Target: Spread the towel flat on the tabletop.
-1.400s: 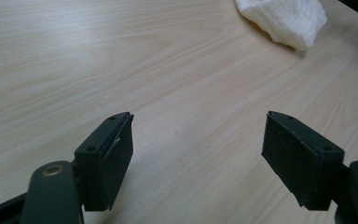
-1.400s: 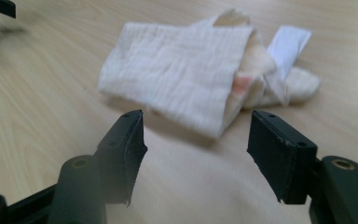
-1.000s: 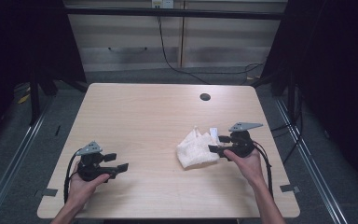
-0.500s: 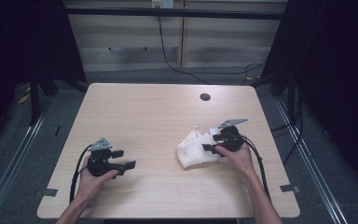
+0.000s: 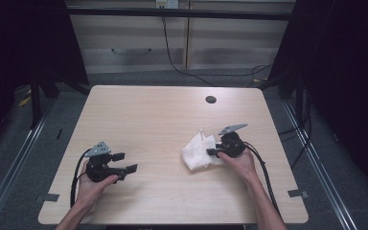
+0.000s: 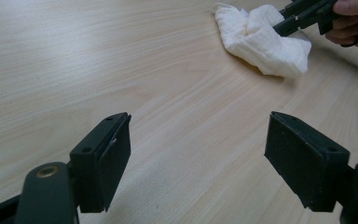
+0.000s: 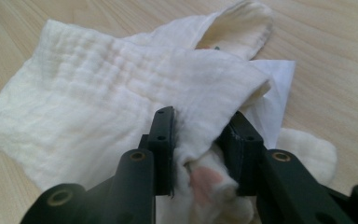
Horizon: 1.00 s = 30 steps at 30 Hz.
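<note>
My right gripper [image 7: 196,154], jaws just closed on a bunched fold of the white cloth [image 7: 121,98], should grip firmly before lifting; left gripper [image 6: 205,158] stands wide.

This looks like a lab or a recording studio set up for tests, not a home. A plain light-wood counter [image 5: 139,115] with a round cable hole [image 5: 211,99] stands alone on grey carpet floor [image 5: 33,158]. Dark curtains [image 5: 24,43] hang on both sides and shut the spot in. Metal rails [image 5: 14,158] run along the floor beside the counter. Behind it are pale cabinet fronts [image 5: 139,48], with black cables [image 5: 172,52] trailing down and across the floor.
</note>
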Tool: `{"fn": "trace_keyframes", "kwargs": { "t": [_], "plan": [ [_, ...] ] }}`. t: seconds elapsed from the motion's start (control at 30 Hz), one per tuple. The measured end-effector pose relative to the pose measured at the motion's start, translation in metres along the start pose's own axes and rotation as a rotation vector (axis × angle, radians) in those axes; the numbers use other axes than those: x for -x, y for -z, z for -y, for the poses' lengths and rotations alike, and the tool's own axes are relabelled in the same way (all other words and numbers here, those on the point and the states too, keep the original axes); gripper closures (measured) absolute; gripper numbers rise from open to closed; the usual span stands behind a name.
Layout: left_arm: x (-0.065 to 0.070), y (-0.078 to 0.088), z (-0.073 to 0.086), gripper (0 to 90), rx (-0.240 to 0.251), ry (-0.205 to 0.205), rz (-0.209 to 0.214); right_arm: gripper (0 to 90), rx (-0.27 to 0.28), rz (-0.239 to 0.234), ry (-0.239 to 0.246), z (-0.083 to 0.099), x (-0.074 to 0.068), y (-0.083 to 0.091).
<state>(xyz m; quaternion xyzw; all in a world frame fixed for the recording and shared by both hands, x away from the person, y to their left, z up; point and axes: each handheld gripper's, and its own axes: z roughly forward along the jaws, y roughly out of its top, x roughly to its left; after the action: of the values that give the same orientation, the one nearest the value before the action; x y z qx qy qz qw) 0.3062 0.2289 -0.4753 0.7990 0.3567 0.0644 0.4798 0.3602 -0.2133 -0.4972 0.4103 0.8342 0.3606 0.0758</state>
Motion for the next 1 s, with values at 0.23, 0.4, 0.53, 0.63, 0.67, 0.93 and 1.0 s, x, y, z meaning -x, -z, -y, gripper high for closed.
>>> {"fn": "trace_keyframes", "kwargs": {
  "t": [0.23, 0.4, 0.53, 0.63, 0.67, 0.93, 1.0],
  "plan": [
    [0.000, 0.000, -0.001, 22.4, -0.001, -0.011, 0.003, 76.3, 0.010, -0.014, -0.004, 0.001, -0.010, -0.003],
    [-0.001, 0.001, -0.001, 22.4, 0.001, -0.008, -0.003, 76.5, 0.015, -0.053, -0.004, 0.002, -0.023, -0.007],
    [0.000, 0.005, -0.001, 22.4, 0.011, -0.011, -0.006, 77.0, 0.022, -0.077, 0.018, 0.004, -0.039, -0.010],
    [0.000, 0.007, 0.000, 22.4, 0.025, -0.011, -0.025, 77.4, 0.024, -0.068, 0.056, 0.006, -0.053, -0.011],
    [-0.001, 0.007, 0.001, 22.4, 0.026, -0.006, -0.033, 77.5, 0.020, -0.068, 0.061, 0.006, -0.057, -0.011],
    [0.000, 0.006, 0.001, 22.4, 0.016, -0.010, -0.018, 77.8, 0.021, -0.080, 0.050, 0.007, -0.079, -0.015],
    [0.001, 0.004, 0.001, 22.4, 0.010, -0.015, -0.018, 77.7, 0.018, -0.083, 0.071, 0.004, -0.089, -0.020]
  ]
}}
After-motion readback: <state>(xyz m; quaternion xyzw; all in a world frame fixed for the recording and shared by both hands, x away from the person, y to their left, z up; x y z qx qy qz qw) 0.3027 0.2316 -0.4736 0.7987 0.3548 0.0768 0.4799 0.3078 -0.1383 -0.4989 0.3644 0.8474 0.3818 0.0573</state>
